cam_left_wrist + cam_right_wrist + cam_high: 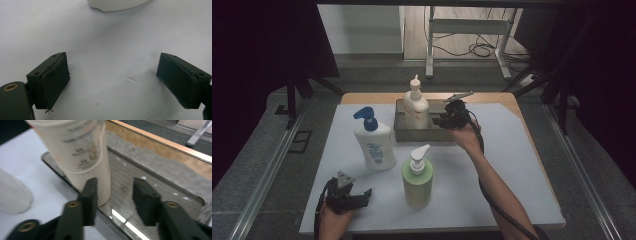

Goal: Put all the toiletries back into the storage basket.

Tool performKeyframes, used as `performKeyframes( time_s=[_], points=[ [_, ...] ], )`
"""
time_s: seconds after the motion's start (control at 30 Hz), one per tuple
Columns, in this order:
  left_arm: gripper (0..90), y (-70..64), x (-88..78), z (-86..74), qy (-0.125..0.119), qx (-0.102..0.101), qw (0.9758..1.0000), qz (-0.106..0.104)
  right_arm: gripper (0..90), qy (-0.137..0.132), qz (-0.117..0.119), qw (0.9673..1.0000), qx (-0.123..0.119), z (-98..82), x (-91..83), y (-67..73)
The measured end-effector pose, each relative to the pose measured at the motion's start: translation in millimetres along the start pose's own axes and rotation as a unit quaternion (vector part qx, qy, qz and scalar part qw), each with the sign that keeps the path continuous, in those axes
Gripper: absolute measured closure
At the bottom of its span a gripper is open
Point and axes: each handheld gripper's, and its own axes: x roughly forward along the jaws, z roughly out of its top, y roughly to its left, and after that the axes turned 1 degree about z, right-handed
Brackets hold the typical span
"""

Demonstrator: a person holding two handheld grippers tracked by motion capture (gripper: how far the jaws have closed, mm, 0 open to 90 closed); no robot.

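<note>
Right tool (443, 120): jaws part-open, empty, beside cream bottle (416, 106) we stood in tray (401, 131) | left tool (362, 196): wide open, parked on counter (512, 165).

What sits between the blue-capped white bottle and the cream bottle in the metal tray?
Just bare white table sheet and the near wall of the metal tray. In the high view, nothing else lies between the blue-capped bottle and the cream bottle.
</note>
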Motion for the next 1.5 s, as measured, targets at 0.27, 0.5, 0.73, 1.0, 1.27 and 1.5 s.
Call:
performKeyframes(
  time_s=[0.27, 0.5, 0.73, 1.0, 1.27, 1.5],
  points=[
    [10.5, 0.1, 0.0, 0.0, 0.0, 0.0, 1.0, 0.0, 89.4, 0.013, -0.008, 0.9999, 0.009, 2.8, 16.7, -5.4],
    [10.4, 0.0, -0.1, 0.1, 0.0, 0.0, 1.0, 0.0, 90.0, 0.033, -0.008, 0.9994, 0.011, 6.9, 35.2, 0.0],
    [10.5, 0.0, 0.0, 0.1, 0.0, -0.001, 1.0, 0.0, 90.0, 0.055, -0.005, 0.9984, 0.011, 8.8, 48.1, 1.2],
    [10.4, -0.1, 0.0, 0.1, 0.0, -0.001, 1.0, 0.0, 89.9, 0.071, 0.0, 0.9975, 0.009, 9.8, 54.5, 2.8],
    [10.4, -0.1, 0.1, 0.2, 0.0, -0.002, 1.0, 0.0, 89.6, 0.073, -0.001, 0.9972, 0.015, 8.6, 57.8, 2.4],
    [10.4, -0.1, 0.0, 0.2, 0.0, -0.002, 1.0, 0.0, 88.6, 0.074, 0.003, 0.9972, 0.013, 9.9, 62.5, 7.0]
  ],
)
